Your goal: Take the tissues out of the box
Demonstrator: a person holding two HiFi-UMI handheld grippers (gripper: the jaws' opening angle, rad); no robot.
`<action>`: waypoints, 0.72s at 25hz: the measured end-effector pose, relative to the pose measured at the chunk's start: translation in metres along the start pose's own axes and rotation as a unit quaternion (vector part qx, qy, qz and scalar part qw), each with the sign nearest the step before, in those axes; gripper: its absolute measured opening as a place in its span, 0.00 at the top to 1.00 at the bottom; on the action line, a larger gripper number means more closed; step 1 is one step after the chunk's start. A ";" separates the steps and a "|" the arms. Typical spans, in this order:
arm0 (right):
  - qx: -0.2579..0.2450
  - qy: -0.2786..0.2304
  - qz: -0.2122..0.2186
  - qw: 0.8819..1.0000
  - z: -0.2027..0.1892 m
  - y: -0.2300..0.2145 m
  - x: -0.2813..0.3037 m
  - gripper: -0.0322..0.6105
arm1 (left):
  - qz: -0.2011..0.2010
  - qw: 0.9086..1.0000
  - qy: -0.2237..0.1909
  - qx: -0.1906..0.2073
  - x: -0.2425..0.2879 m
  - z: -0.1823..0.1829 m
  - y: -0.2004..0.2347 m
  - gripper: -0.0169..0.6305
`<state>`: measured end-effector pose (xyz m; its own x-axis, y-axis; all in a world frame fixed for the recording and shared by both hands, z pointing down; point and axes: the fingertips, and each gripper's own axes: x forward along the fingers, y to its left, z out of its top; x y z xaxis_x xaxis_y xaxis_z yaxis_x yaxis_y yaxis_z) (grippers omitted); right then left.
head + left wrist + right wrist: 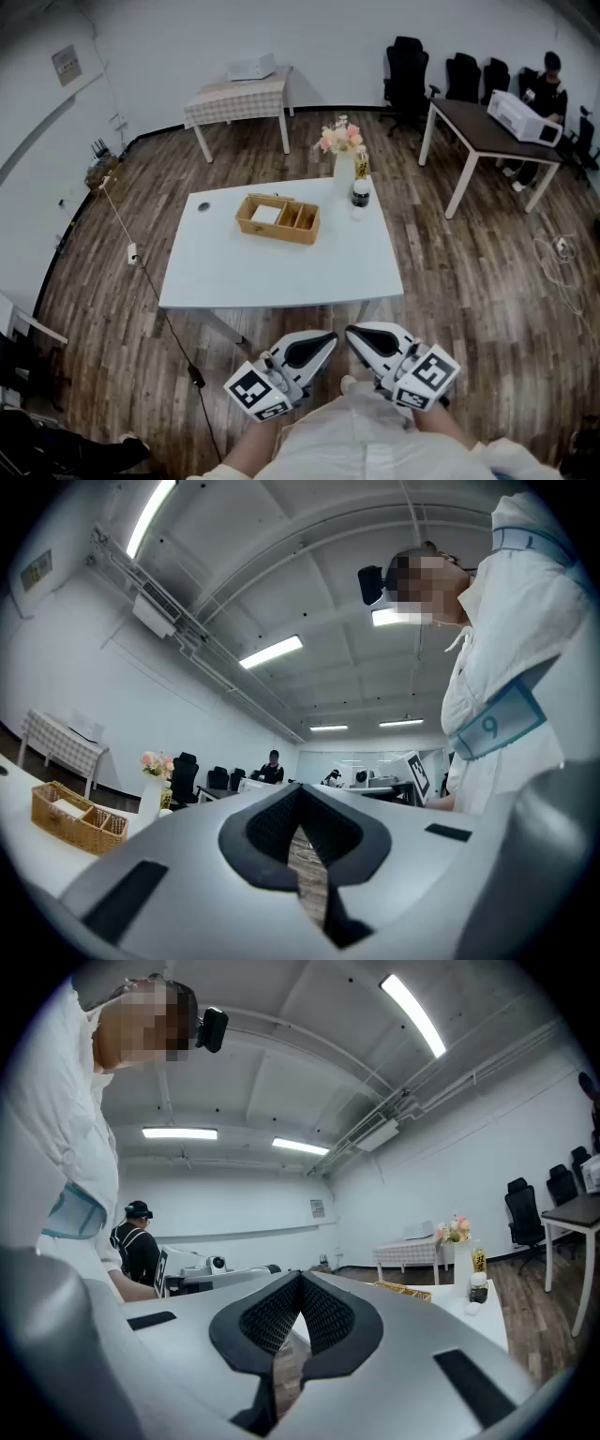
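Centrally, a wicker box (278, 218) sits on the white table (281, 277), tissues (265, 214) in its left compartment. Left gripper (328, 339) and right gripper (351, 332), both clenched on nothing, hover side by side off the near edge, well apart from it.

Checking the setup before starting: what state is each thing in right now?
Wicker box: upright on the white table, open-topped.
Tissues: inside the box, leftmost compartment in the head view.
Flower vase: upright, apart from the box.
Left hand-held gripper: shut, empty, short of the table.
Right hand-held gripper: shut, empty, short of the table.
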<state>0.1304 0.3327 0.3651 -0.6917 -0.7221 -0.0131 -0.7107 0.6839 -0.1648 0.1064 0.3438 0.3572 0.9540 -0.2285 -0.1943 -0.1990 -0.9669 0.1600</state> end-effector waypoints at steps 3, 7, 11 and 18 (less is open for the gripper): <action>0.003 0.000 -0.001 1.000 -0.001 0.002 -0.001 0.90 | -0.003 1.000 -0.003 -0.002 0.003 0.003 -0.004 0.97; 0.002 -0.002 -0.004 1.000 -0.002 0.002 0.000 0.90 | -0.007 1.000 -0.001 0.000 0.003 0.003 -0.004 0.97; 0.004 -0.004 -0.001 1.000 0.000 0.004 0.005 0.90 | -0.003 1.000 -0.004 -0.002 -0.001 0.006 0.001 0.97; 0.033 -0.010 0.027 0.999 -0.002 0.014 0.025 0.89 | 0.001 1.000 -0.008 -0.008 -0.013 0.009 0.013 0.97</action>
<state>0.1028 0.3246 0.3644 -0.7259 -0.6864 -0.0428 -0.6620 0.7143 -0.2271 0.0898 0.3332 0.3531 0.9501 -0.2315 -0.2091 -0.1964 -0.9647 0.1757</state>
